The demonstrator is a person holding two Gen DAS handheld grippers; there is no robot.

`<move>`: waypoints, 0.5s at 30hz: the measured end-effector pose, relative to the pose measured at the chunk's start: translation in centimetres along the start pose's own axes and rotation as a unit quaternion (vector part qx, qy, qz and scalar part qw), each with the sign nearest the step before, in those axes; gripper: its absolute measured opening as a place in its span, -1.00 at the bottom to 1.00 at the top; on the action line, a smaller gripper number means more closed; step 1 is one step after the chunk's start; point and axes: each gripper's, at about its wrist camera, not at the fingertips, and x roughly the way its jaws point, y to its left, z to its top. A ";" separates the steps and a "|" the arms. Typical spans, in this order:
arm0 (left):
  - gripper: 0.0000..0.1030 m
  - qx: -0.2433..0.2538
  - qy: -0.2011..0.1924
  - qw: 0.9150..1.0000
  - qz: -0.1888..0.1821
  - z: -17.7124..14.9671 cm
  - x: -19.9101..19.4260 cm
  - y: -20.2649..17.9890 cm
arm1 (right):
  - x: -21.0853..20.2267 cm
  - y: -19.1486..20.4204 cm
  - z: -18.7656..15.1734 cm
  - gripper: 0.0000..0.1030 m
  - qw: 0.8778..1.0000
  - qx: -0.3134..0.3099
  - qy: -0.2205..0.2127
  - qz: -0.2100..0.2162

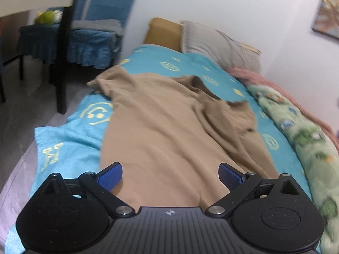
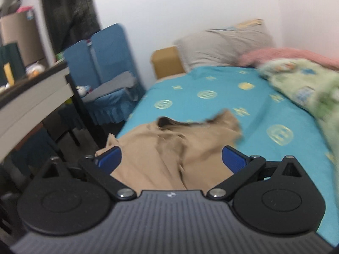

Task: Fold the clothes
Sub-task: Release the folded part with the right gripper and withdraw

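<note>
A tan shirt lies spread lengthwise on the teal bedsheet, collar end far from me, its right sleeve folded in over the body. My left gripper is open and empty, just above the shirt's near hem. In the right wrist view the same shirt lies rumpled, collar facing away. My right gripper is open and empty, hovering over the shirt's near part, blue pads wide apart.
A green patterned blanket and a pink blanket lie along the bed's right side. A grey pillow and a cardboard box sit at the head. A blue-covered chair and a table leg stand left of the bed.
</note>
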 end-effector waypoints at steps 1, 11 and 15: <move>0.90 0.016 0.004 1.000 -0.006 -0.3 -0.4 -0.8 | -2.1 -0.7 -0.6 1.00 1.000 0.015 -0.002 -0.005; 0.51 0.109 0.079 0.981 -0.138 -5.1 -4.6 -9.3 | -13.7 -7.7 -4.5 1.00 0.985 0.111 -0.115 -0.063; 0.32 0.130 0.108 0.971 -0.166 -7.6 -4.4 -12.8 | -13.4 -9.6 -4.4 1.00 0.981 0.128 -0.129 -0.069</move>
